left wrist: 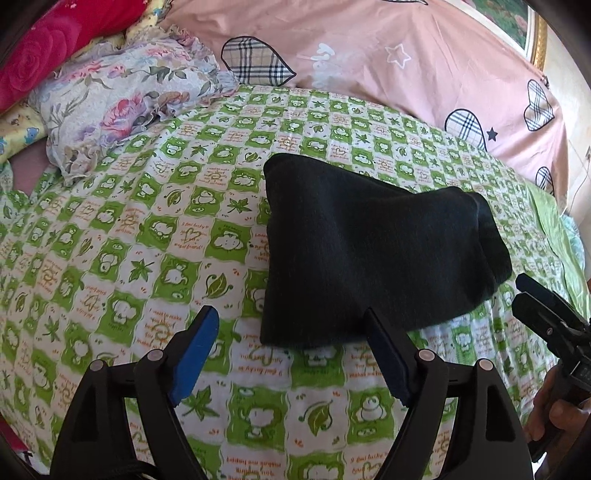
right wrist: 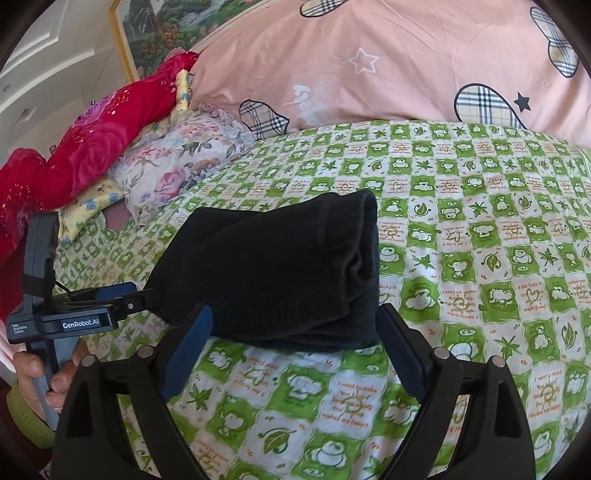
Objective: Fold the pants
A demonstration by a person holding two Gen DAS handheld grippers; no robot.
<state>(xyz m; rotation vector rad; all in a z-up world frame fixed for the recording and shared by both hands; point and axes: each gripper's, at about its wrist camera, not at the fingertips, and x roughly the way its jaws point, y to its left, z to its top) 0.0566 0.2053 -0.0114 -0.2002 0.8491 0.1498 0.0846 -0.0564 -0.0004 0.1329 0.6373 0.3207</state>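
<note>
Green-checked bedsheet [left wrist: 147,258] carries the folded black pants [left wrist: 369,254]; your left gripper [left wrist: 295,354] and right gripper [right wrist: 295,354] jaws spread, holding nothing.

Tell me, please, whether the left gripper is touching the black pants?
Cannot tell: in the left wrist view the open left gripper overlaps the pants' near edge.

You have one pair of black pants [left wrist: 373,254], folded into a single bundle, on one green-and-white checked sheet [left wrist: 129,258]. Behind it lie one pink quilt with plaid hearts [left wrist: 388,55], one floral pillow [left wrist: 122,107], one red rose-patterned blanket [left wrist: 40,55] and one yellow printed cloth [left wrist: 18,129]. You hold two grippers, the left gripper [left wrist: 291,354] and the right gripper [right wrist: 295,350]; one framed picture [right wrist: 166,26] hangs on the wall.
</note>
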